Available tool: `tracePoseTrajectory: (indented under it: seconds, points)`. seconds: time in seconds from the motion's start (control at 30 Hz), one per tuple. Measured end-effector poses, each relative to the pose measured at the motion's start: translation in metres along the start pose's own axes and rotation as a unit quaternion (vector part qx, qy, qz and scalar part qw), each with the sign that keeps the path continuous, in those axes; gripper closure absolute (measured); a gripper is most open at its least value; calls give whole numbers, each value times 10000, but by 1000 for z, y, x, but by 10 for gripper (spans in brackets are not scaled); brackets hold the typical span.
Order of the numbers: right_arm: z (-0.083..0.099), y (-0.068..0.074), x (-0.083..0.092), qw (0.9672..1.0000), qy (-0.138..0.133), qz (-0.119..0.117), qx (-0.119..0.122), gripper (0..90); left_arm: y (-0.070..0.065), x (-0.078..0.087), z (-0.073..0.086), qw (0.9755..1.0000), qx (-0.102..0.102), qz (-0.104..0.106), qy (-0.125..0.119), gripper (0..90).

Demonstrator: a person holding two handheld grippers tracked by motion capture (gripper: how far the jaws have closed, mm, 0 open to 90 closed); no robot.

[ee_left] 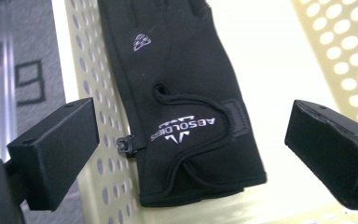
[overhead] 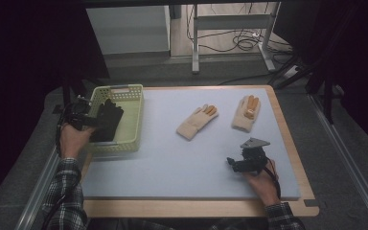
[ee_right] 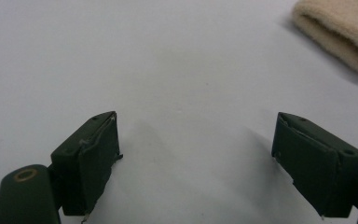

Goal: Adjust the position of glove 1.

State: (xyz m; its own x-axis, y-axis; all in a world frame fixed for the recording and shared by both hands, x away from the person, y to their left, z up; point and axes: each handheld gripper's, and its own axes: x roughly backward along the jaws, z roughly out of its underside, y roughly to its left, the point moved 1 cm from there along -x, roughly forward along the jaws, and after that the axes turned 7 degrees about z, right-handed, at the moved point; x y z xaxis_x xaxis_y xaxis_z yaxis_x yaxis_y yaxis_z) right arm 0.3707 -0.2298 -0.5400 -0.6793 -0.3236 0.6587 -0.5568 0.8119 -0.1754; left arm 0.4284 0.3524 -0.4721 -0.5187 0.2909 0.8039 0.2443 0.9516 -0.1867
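Hovering my left gripper (ee_left: 186,154), jaws spread and pinching nothing, by the yellow perforated basket (overhead: 133,104); black glove (overhead: 106,120) draped over its left wall. Right gripper (ee_right: 196,163) spread, well right of the basket.

A black fabric glove (ee_left: 186,93) with white lettering lies between the left gripper's black jaws in a pale yellow-green perforated plastic basket (overhead: 133,115), while two cream knitted gloves with orange fingertips (overhead: 197,121) (overhead: 247,113) rest beyond the right gripper on a pale blue-grey mat (overhead: 172,163).
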Motion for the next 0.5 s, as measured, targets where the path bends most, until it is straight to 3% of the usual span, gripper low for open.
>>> tracePoseTrajectory:
  seconds: [0.23,0.37,0.5]
  points:
    - [0,0,0,10000,-3,8,7,147,-12,8,9,9990,-309,71,-299,16]
    - [0,0,0,10000,6,11,13,147,-25,13,12,9971,-492,276,-516,16]
    - [0,0,0,10000,3,21,22,147,-42,18,15,9944,-749,345,-664,12]
